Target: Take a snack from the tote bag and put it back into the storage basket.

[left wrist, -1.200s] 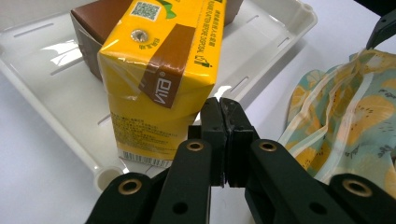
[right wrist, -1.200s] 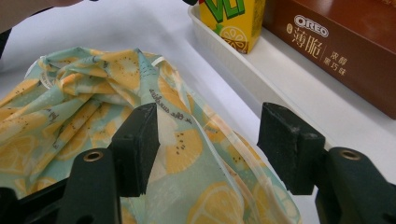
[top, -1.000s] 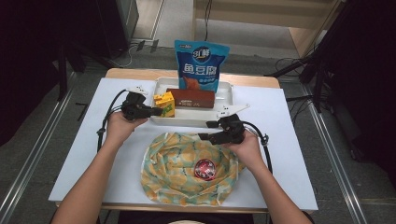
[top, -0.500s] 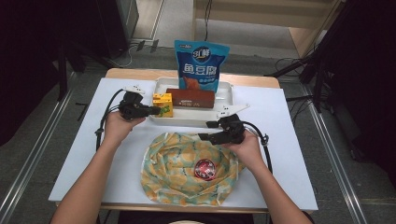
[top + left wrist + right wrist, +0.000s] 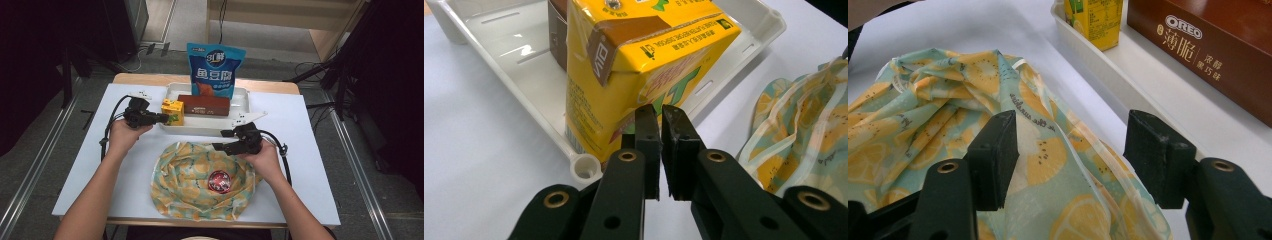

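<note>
At the left, the left gripper (image 5: 162, 118) points at the yellow cardboard juice carton (image 5: 172, 111) standing upright in the left end of the white plastic tray (image 5: 200, 125). Its jaws have just been opening but are still nearly together, with nothing between them, the tips just short of the carton. Right of it, the right gripper (image 5: 216, 146) hangs with jaws wide apart over the edge of the lemon-print fabric bag (image 5: 190, 182) lying on the white table (image 5: 80, 170), gripping nothing.
</note>
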The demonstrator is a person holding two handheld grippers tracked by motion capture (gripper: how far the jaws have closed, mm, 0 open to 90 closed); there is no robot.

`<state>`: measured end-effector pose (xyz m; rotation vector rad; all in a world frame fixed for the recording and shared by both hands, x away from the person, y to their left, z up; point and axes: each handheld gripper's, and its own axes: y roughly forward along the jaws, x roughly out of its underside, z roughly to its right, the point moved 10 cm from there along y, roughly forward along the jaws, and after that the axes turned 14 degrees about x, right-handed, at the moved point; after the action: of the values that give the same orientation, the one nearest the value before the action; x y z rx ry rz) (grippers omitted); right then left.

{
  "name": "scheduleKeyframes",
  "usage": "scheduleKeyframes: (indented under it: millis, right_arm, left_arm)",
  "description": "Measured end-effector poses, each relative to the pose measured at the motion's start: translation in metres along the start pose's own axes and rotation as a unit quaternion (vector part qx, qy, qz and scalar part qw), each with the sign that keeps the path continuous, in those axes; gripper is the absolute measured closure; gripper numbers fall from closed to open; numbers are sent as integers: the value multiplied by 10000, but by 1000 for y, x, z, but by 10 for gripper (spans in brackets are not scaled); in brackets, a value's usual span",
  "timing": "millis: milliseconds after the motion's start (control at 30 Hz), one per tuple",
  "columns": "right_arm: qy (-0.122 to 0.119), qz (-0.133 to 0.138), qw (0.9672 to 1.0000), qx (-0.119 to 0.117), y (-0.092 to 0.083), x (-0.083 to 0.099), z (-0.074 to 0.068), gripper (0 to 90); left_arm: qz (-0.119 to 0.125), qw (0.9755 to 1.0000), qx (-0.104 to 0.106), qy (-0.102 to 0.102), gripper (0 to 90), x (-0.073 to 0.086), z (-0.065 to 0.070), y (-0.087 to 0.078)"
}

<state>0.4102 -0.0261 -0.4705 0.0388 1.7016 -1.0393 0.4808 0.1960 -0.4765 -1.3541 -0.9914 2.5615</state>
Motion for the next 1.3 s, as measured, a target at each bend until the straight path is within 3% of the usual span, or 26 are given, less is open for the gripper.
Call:
scheduleKeyframes:
  millis: [467, 633, 833, 1300]
  right_arm:
    - [27, 75, 10000, 47, -6, -3, 2, 390]
    - [91, 111, 9999, 90, -10, -6, 5, 397]
    - [131, 96, 9998, 87, -13, -8, 4, 405]
    - [151, -11, 9998, 96, -30, 0, -4, 402]
  left_arm:
    - [13, 9995, 303, -43, 720, -4, 15, -5]
    - [-83, 9993, 371, -50, 682, -3, 20, -6]
    - [-132, 9990, 422, -85, 537, 0, 30, -9]
    - [-182, 9988, 454, -62, 437, 10, 48, -15]
